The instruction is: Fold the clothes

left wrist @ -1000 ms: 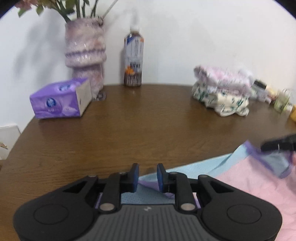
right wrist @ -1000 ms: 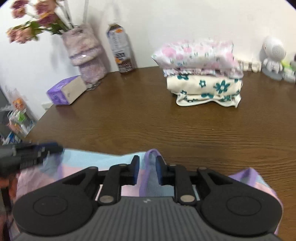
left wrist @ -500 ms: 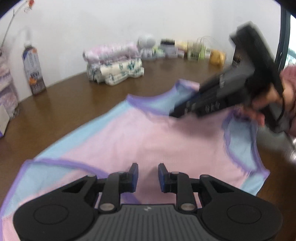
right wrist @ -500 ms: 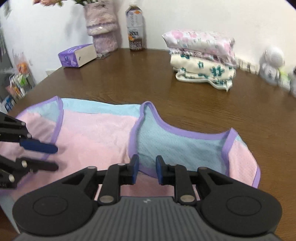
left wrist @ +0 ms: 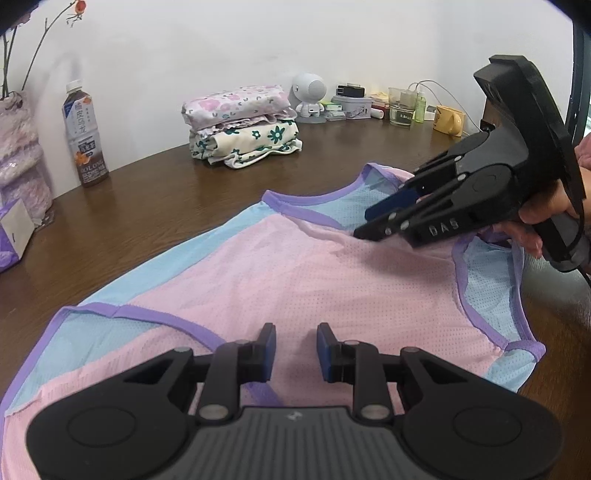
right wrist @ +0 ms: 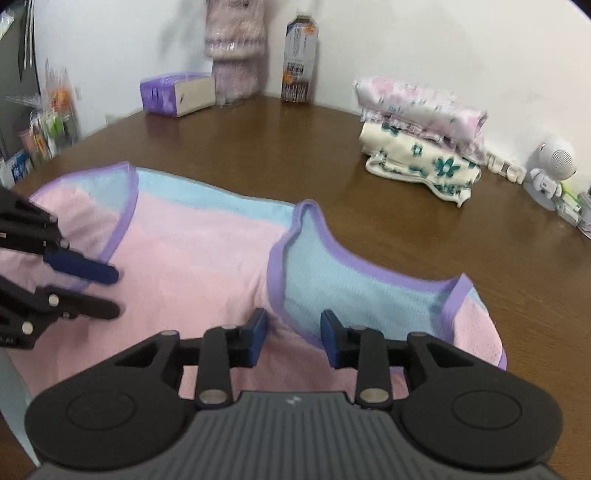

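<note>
A pink and light-blue mesh sleeveless top [left wrist: 332, 280] with purple trim lies spread flat on the brown wooden table [left wrist: 155, 199]. My left gripper [left wrist: 295, 347] hovers over the top's pink part near one armhole; it is open with a narrow gap and nothing between its fingers. From the right wrist view the left gripper [right wrist: 112, 291] sits at the left edge, above the top [right wrist: 192, 258]. My right gripper [right wrist: 293, 332] is open over the neckline's purple trim, holding nothing. A hand holds the right gripper [left wrist: 369, 221], which shows side-on above the neck opening.
A stack of folded floral clothes [left wrist: 240, 125] sits at the back of the table. A brown drink bottle [left wrist: 85, 136], a purple tissue box [right wrist: 177, 92] and a fuzzy vase [right wrist: 236, 33] stand to the left. A white robot toy [left wrist: 310, 96], jars and a yellow mug [left wrist: 448, 120] line the wall.
The top went from lifted at its edge to lying flat. Both grippers pulled back above it, the left view swung right, and the right jaws widened.
</note>
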Tool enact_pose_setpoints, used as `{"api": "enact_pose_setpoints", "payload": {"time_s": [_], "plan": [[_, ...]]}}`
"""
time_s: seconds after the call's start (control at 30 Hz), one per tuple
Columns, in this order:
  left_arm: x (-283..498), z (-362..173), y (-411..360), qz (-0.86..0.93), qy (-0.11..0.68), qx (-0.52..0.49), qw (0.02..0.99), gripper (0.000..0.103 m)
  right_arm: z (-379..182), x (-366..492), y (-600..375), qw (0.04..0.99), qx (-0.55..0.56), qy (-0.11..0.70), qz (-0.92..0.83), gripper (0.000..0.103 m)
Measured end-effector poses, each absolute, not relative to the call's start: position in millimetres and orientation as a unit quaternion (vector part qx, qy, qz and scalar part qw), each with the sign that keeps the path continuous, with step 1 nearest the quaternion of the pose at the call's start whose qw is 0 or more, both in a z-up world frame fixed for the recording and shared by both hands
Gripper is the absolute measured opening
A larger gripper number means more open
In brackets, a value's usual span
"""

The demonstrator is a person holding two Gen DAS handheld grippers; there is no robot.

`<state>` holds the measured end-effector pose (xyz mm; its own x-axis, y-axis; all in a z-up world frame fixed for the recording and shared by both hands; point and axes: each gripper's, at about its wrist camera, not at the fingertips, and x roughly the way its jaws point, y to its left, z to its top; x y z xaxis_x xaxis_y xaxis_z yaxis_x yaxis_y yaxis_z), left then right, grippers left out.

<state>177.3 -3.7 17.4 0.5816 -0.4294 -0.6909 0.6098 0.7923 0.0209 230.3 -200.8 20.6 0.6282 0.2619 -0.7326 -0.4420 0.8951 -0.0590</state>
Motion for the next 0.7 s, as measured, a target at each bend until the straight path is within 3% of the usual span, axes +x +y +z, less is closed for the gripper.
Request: {"api": "enact_pose_setpoints", "payload": {"time_s": [0.03, 0.1, 0.23, 0.7], "plan": [[176.5, 17.4, -3.5, -0.295, 0.349, 0.129, 0.88, 0.023, 21.3, 231.3, -203.4, 0.897, -0.111, 0.385, 0.186, 0.02], [176.1, 17.0, -2.9, -0.295, 0.348, 0.128, 0.881, 0.023, 21.3, 234.8, -211.2, 0.902, -0.094, 0.389, 0.164, 0.02], [176.3, 16.3, -2.4, -0.293, 0.346, 0.125, 0.883, 0.023, 21.7, 234.9, -221.0, 0.904, -0.069, 0.394, 0.149, 0.026], [116.0, 34.1, 1.3, -0.324, 0.329, 0.125, 0.878, 0.023, 44.1, 145.0, -204.0, 0.901, -0.042, 0.356, 0.243, 0.031]]}}
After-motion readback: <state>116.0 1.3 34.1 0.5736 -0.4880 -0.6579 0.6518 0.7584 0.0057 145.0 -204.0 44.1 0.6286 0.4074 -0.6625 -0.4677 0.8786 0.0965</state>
